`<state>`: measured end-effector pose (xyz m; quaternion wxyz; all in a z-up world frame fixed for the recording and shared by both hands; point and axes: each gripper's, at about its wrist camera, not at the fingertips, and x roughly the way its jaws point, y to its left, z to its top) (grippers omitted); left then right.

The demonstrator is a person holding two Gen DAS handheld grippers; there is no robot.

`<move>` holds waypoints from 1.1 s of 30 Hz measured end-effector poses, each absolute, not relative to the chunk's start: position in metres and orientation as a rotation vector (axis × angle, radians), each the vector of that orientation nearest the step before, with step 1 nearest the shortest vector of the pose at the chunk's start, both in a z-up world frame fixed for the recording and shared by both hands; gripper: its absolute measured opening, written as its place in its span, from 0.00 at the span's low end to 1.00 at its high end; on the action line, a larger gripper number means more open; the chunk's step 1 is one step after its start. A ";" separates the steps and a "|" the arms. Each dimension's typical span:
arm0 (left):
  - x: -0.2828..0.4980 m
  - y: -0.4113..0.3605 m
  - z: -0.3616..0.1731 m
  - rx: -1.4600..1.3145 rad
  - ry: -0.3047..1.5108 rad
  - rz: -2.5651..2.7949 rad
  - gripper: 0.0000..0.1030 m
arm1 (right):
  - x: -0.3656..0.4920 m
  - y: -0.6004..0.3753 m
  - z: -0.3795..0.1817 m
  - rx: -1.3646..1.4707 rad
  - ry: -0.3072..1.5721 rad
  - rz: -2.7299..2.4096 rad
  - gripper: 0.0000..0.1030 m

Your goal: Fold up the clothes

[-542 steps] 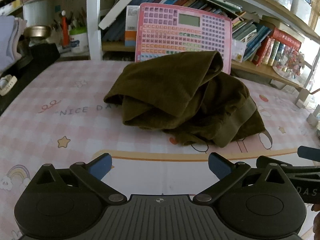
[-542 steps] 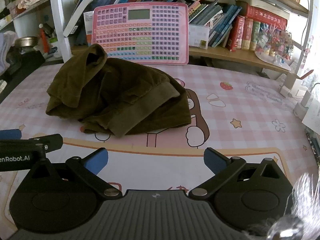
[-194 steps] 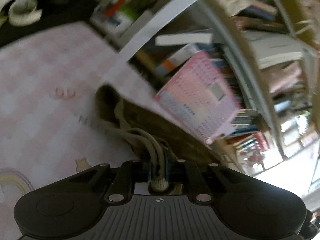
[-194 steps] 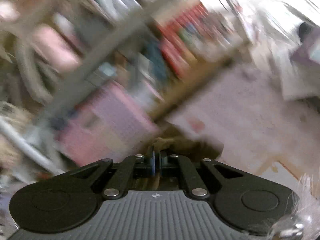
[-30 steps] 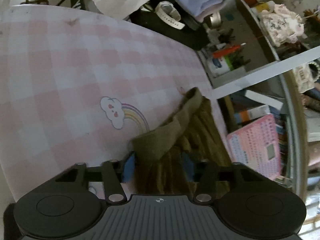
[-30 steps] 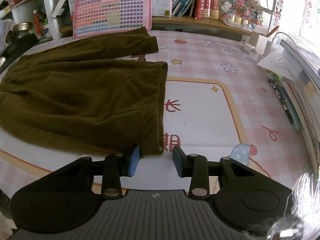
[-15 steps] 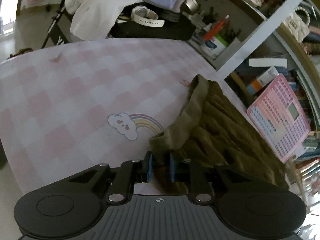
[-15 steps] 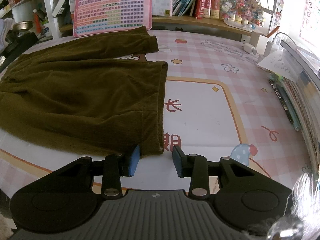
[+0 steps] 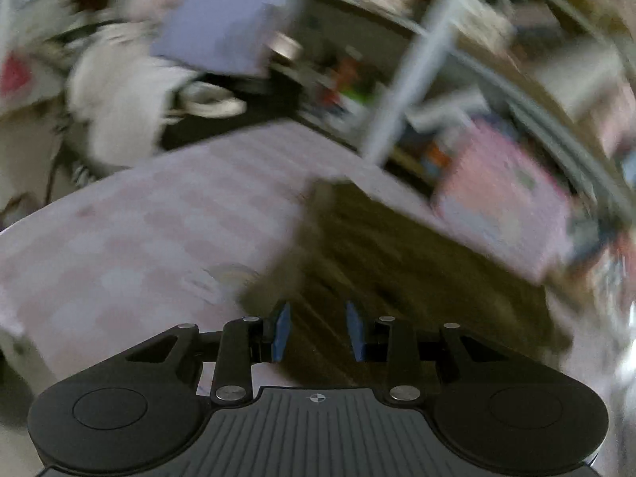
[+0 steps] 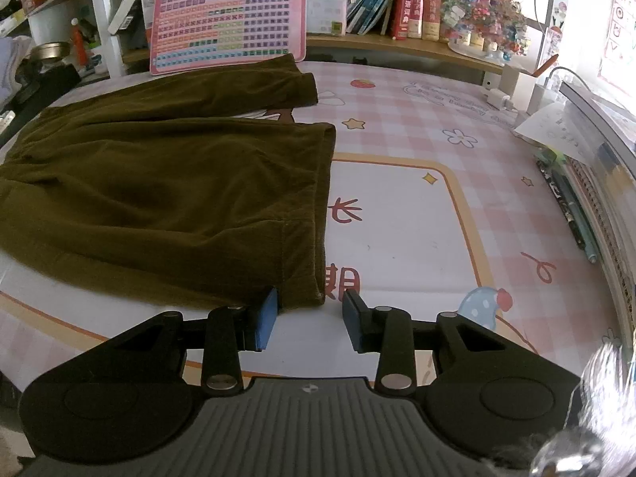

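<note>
We judge the olive shorts soft and limp, best pinched at hem corners; right tongs part-open, empty, left tongs opening, gripping nothing.

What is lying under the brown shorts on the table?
Under the brown shorts lies the pink checked mat with cartoon prints. A brown cartoon figure shows between the legs; the rest is covered.

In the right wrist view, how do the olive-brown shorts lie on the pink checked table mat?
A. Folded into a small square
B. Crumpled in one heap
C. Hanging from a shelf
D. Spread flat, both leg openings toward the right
D: the olive-brown shorts lie spread flat on the table mat, both hems to the right, the nearer hem corner just before the right gripper.
</note>
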<state>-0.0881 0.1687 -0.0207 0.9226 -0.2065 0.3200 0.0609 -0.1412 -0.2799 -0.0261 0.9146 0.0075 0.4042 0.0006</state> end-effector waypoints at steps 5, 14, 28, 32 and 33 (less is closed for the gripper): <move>-0.072 0.145 -0.040 -0.355 0.755 0.062 0.31 | -0.138 -0.287 -0.026 0.007 0.832 0.001 0.36; -0.065 0.153 -0.049 -0.354 0.803 0.023 0.31 | -0.133 -0.292 -0.024 0.027 0.840 -0.067 0.38; -0.061 0.128 -0.017 -0.131 0.787 -0.165 0.46 | -0.146 -0.244 -0.002 0.091 0.796 -0.159 0.40; -0.063 0.122 -0.015 -0.071 0.782 -0.229 0.48 | -0.150 -0.227 0.004 0.094 0.783 -0.168 0.41; -0.064 0.122 -0.015 -0.059 0.779 -0.240 0.48 | -0.152 -0.223 0.005 0.095 0.781 -0.171 0.41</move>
